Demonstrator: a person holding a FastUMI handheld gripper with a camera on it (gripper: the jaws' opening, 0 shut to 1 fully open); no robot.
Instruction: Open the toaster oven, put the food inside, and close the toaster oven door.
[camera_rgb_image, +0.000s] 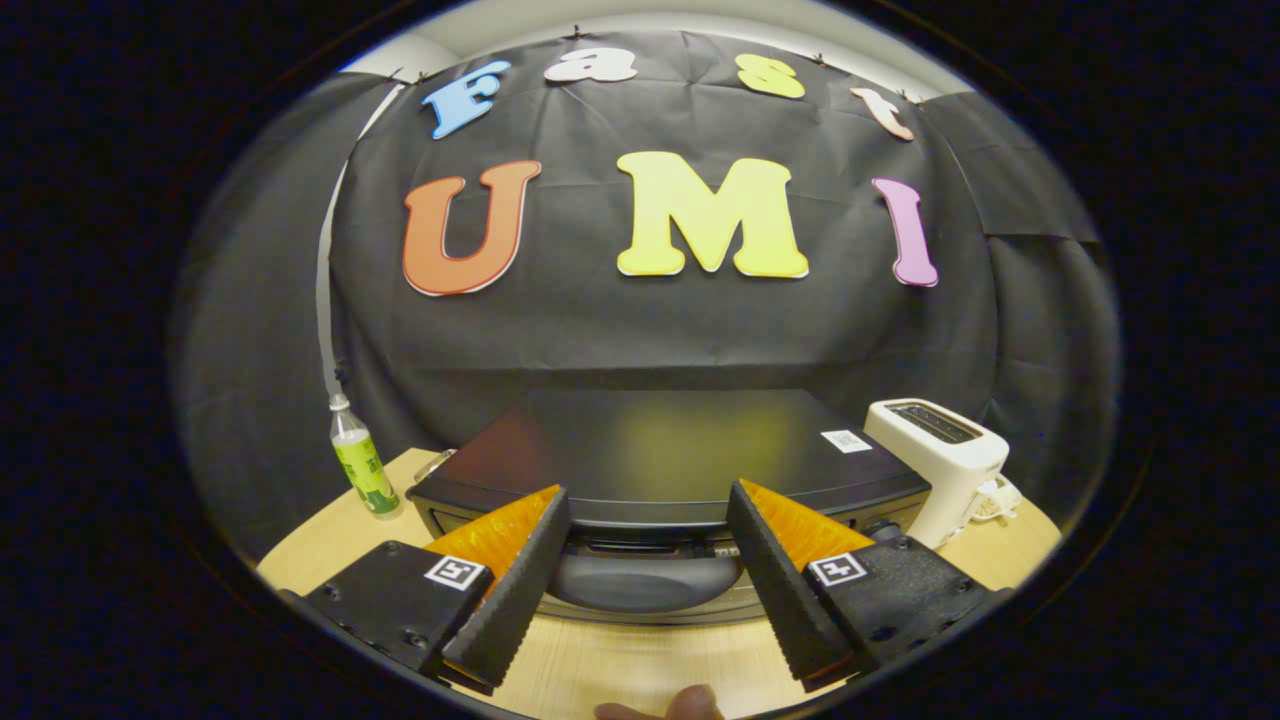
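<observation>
A black toaster oven (680, 445) stands on the wooden table (640, 660) right ahead, seen from above its flat top. Its dark rounded door handle (645, 580) juts out at the front and lies between my two fingers. My gripper (648, 495) is open, one finger on each side of the handle, with gaps to it on both sides. Whether the door stands shut or ajar I cannot tell from this angle. A small brownish rounded thing (665, 705) shows at the table's near edge below the fingers; I cannot tell what it is.
A clear bottle with a green label (365, 468) stands on the table left of the oven. A white slot toaster (940, 450) sits close to the oven's right side. The black cloth wall hangs just behind both.
</observation>
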